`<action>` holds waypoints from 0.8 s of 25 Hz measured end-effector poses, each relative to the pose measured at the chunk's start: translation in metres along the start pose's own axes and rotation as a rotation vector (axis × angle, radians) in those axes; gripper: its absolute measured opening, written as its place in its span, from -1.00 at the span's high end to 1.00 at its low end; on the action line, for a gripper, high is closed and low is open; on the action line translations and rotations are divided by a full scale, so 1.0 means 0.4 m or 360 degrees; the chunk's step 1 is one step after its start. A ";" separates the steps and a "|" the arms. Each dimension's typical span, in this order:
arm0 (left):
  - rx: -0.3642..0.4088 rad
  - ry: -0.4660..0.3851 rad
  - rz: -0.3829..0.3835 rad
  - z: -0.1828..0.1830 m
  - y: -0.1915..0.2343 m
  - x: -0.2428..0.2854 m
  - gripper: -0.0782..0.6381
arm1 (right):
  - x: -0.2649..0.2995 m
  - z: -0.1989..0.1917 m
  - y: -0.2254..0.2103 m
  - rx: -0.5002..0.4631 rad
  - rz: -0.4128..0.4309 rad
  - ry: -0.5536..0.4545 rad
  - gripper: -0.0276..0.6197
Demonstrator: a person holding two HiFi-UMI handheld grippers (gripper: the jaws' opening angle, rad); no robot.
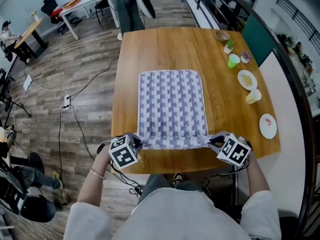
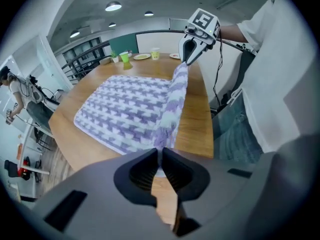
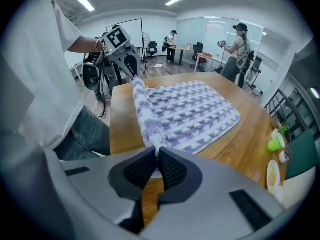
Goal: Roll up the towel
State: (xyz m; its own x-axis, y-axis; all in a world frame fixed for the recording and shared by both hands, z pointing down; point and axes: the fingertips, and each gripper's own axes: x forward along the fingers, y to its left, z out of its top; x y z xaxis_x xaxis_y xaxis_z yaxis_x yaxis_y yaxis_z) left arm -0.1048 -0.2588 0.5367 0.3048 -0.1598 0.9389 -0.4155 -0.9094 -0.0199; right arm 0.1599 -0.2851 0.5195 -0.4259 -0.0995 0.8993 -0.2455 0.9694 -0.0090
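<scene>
A purple and white patterned towel (image 1: 171,106) lies spread on the wooden table (image 1: 225,109); its near edge is lifted off the wood into a taut band. My left gripper (image 1: 137,143) is shut on the near left corner, seen pinched between the jaws in the left gripper view (image 2: 160,154). My right gripper (image 1: 211,141) is shut on the near right corner, with the towel (image 3: 185,109) running from its jaws (image 3: 156,156) across to the left gripper (image 3: 131,64). The towel (image 2: 135,109) stretches likewise to the right gripper (image 2: 189,54).
Along the table's right side stand a green cup (image 1: 233,60), a small plant pot (image 1: 228,46), a bowl (image 1: 222,35), plates (image 1: 247,79) (image 1: 268,125) and a yellow cup (image 1: 253,96). A person (image 1: 127,6) stands beyond the far edge. Cables (image 1: 70,109) lie on the floor at left.
</scene>
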 end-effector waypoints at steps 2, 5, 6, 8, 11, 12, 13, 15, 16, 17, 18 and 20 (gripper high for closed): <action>-0.0027 -0.0029 0.0034 0.020 0.053 -0.002 0.69 | 0.005 0.019 -0.053 0.0013 -0.0054 -0.0014 0.85; -0.0082 -0.0061 0.0070 0.031 0.122 0.019 0.69 | 0.028 0.037 -0.115 0.0049 -0.0109 0.0007 0.85; -0.0090 -0.0066 0.0087 0.034 0.141 0.031 0.68 | 0.039 0.038 -0.132 0.0058 -0.0117 0.0020 0.85; -0.0100 -0.0064 0.0114 0.041 0.175 0.057 0.68 | 0.060 0.035 -0.166 0.0077 -0.0124 0.0045 0.85; -0.0142 -0.0054 0.0119 0.038 0.220 0.091 0.67 | 0.091 0.043 -0.210 0.0121 -0.0132 0.0061 0.85; -0.0162 -0.0053 0.0118 0.035 0.235 0.104 0.66 | 0.103 0.046 -0.224 0.0135 -0.0137 0.0061 0.85; -0.0184 -0.0055 0.0118 0.034 0.249 0.117 0.65 | 0.115 0.047 -0.240 0.0150 -0.0144 0.0060 0.85; -0.0226 -0.0058 0.0116 0.033 0.269 0.142 0.65 | 0.137 0.045 -0.265 0.0181 -0.0165 0.0050 0.85; -0.0243 -0.0057 0.0115 0.030 0.274 0.149 0.65 | 0.147 0.045 -0.272 0.0198 -0.0179 0.0042 0.85; -0.0254 -0.0054 0.0114 0.027 0.278 0.154 0.65 | 0.155 0.046 -0.276 0.0211 -0.0195 0.0035 0.85; -0.0262 -0.0052 0.0113 0.024 0.280 0.156 0.65 | 0.162 0.047 -0.280 0.0218 -0.0217 0.0029 0.85; -0.0280 -0.0055 0.0112 0.020 0.285 0.158 0.64 | 0.175 0.049 -0.289 0.0217 -0.0279 0.0023 0.84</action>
State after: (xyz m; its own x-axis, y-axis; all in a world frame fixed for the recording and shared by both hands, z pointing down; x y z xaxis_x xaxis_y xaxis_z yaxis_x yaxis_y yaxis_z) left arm -0.1261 -0.3756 0.5909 0.2976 -0.2364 0.9250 -0.5791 -0.8149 -0.0220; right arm 0.1415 -0.4084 0.5748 -0.3541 -0.2597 0.8984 -0.4306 0.8981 0.0899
